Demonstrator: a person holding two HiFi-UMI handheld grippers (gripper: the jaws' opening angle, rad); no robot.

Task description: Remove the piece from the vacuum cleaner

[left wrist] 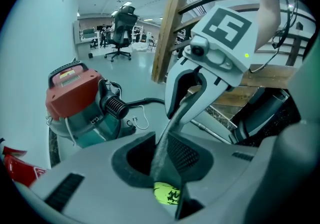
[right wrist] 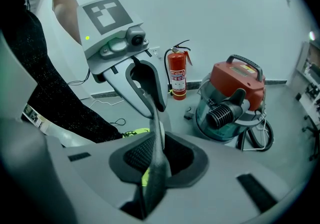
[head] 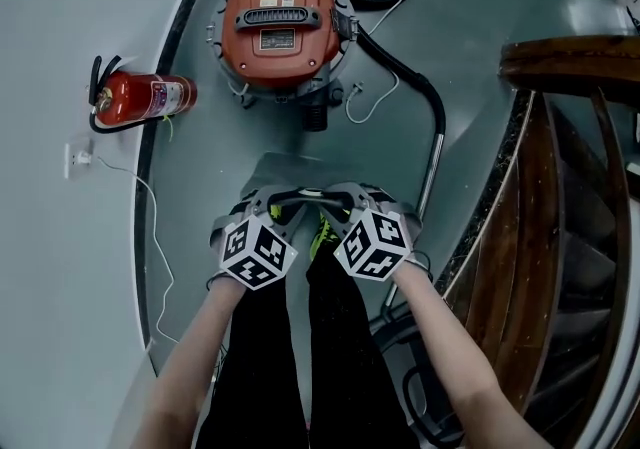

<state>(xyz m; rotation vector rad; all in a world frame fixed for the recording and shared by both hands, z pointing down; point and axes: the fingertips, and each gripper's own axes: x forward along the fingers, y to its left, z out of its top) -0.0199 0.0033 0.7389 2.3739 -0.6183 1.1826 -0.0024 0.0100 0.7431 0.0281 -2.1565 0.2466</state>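
The vacuum cleaner [head: 283, 22] has a red lid and a clear green drum and stands on the grey floor ahead of me. It also shows in the left gripper view [left wrist: 75, 98] and the right gripper view [right wrist: 235, 98]. A black hose [head: 420, 87] runs from its right side to a metal tube [head: 430, 177]. A ribbed black port [right wrist: 222, 113] juts from its front. My left gripper [head: 283, 199] and right gripper [head: 335, 199] hang side by side above my legs, well short of the vacuum. Each looks shut, with nothing between its pads.
A red fire extinguisher [head: 140, 97] lies by the wall at left, near a wall socket [head: 78, 159] with a white cable. A wooden stair railing [head: 570, 187] fills the right side. More black hose loops behind the vacuum. An office chair [left wrist: 120, 33] stands far off.
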